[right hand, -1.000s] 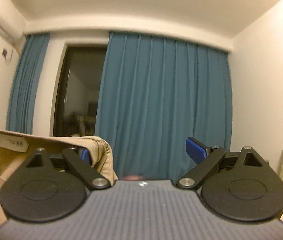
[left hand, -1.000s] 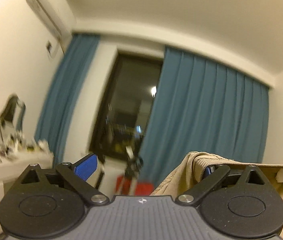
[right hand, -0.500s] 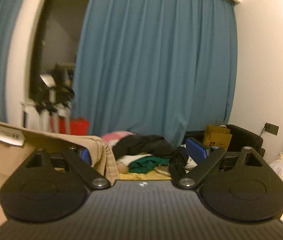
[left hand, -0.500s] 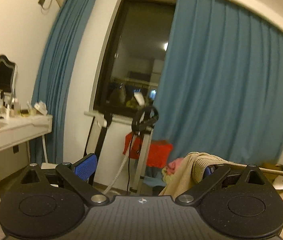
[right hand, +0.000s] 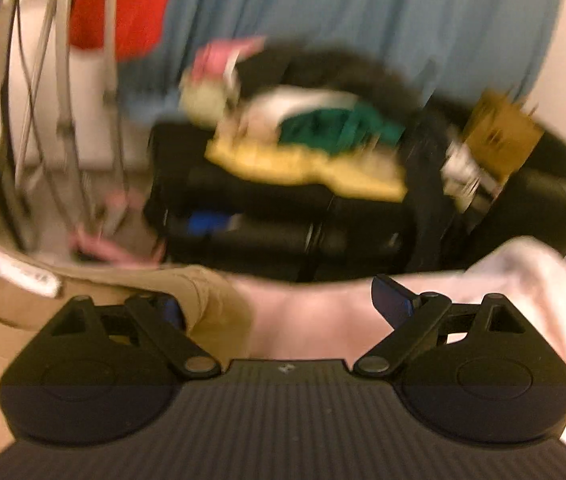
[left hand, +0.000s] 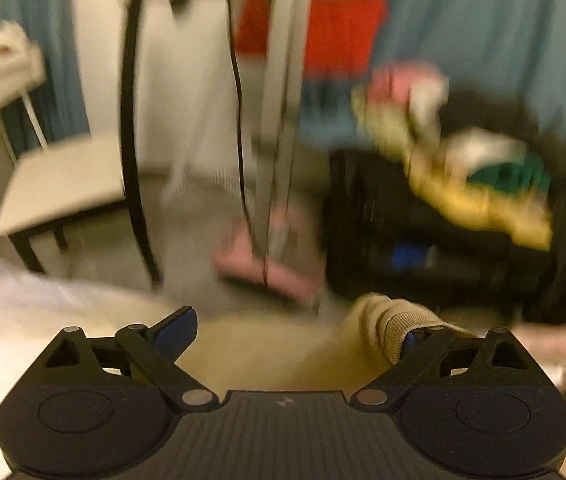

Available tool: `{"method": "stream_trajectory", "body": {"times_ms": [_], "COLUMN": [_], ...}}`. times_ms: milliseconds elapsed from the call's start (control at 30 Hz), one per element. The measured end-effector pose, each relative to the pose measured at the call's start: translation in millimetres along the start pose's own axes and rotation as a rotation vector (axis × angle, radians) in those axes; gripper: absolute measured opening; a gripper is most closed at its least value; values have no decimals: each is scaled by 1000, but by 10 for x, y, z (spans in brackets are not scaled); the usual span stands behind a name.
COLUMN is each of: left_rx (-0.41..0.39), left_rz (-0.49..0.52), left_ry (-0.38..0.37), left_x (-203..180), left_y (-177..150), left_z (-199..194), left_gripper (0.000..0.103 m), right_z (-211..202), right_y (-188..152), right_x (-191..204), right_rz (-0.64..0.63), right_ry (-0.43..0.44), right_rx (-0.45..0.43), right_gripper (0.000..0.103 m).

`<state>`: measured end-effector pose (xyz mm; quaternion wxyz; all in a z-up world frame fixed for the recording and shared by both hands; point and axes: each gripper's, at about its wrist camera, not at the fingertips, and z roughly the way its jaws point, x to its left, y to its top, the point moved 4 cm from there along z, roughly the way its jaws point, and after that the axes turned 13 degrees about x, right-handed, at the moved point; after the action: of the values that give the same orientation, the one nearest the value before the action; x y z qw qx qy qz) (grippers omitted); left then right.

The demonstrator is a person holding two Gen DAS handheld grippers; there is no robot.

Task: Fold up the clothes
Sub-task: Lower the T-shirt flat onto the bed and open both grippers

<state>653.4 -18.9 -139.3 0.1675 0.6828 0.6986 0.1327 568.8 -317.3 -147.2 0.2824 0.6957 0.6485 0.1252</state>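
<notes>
A beige knit garment (left hand: 393,326) hangs over the right finger of my left gripper (left hand: 289,334), whose jaws stand wide apart. The same garment (right hand: 199,300), with a white label (right hand: 27,276), is draped over the left finger of my right gripper (right hand: 279,306), also wide apart. The garment stretches between the two grippers above a pale bed sheet (right hand: 315,312). Both views are motion-blurred.
A black sofa (right hand: 283,216) piled with yellow, green and pink clothes (right hand: 315,152) stands ahead before blue curtains (right hand: 363,12). A stand with cables (left hand: 267,120), a red item (left hand: 343,28) and a white stool (left hand: 67,184) are at the left.
Both grippers have tipped sharply downward: the views went from ceiling and curtains to the sofa, floor and bed. The beige garment stays hooked on the same fingers.
</notes>
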Motion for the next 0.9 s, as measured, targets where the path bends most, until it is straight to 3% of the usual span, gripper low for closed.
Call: {"method": "stream_trajectory", "body": {"times_ms": [67, 133, 267, 400, 500, 700, 900], "left_rx": [49, 99, 198, 81, -32, -200, -260], "left_rz": [37, 74, 148, 168, 132, 68, 5], "left_ry": [3, 6, 13, 8, -39, -104, -213], "left_x": [-6, -11, -20, -104, -109, -19, 188], "left_y": [5, 10, 19, -270, -689, -1870, -3059], "left_z": [-49, -99, -201, -831, -1372, -2417, -3203], "left_gripper": [97, 99, 102, 103, 103, 103, 102], "right_z": [67, -35, -470, -1038, -1515, -2656, -3625], "right_y": [38, 85, 145, -27, -306, -1237, -2155], "right_x": [95, 146, 177, 101, 43, -104, -239], "right_rz": [-50, -93, -71, 5, 38, 142, 197], "right_ry": [48, 81, 139, 207, 241, 321, 375], "right_rx": [81, 106, 64, -16, -93, -221, -306], "right_gripper": [93, 93, 93, 93, 93, 93, 93]}}
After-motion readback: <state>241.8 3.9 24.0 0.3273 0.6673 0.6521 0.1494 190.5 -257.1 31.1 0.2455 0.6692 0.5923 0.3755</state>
